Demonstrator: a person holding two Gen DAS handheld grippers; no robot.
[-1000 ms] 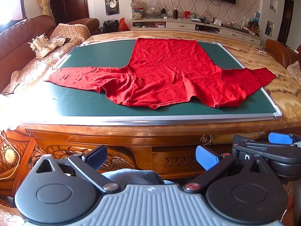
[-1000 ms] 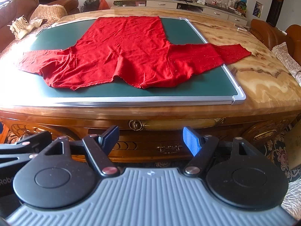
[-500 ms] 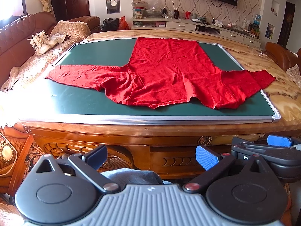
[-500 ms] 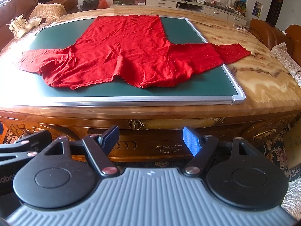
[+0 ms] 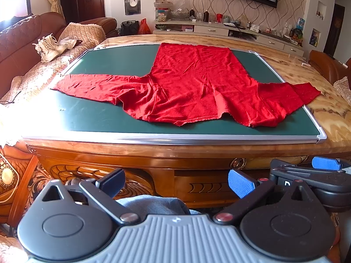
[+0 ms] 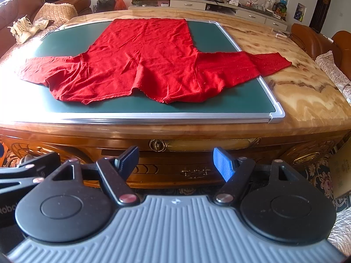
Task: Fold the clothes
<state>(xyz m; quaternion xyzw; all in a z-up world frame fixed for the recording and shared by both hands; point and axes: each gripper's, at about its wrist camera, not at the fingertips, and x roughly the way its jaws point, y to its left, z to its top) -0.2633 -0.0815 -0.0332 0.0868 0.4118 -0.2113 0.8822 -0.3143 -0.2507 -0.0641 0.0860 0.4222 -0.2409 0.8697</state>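
Observation:
A red long-sleeved shirt lies spread flat on a green board, sleeves out to both sides, the right sleeve end hanging past the board onto the table. My left gripper is open, held in front of and below the table's near edge, nothing between its fingers. My right gripper is also open and empty, at the same low place beside it. In the left wrist view the right gripper shows at the right edge.
The board rests on a wide marbled wooden table with a carved front. A brown sofa with shoes stands left, a brown armchair right, a cluttered sideboard behind. Grey cloth shows below the left gripper.

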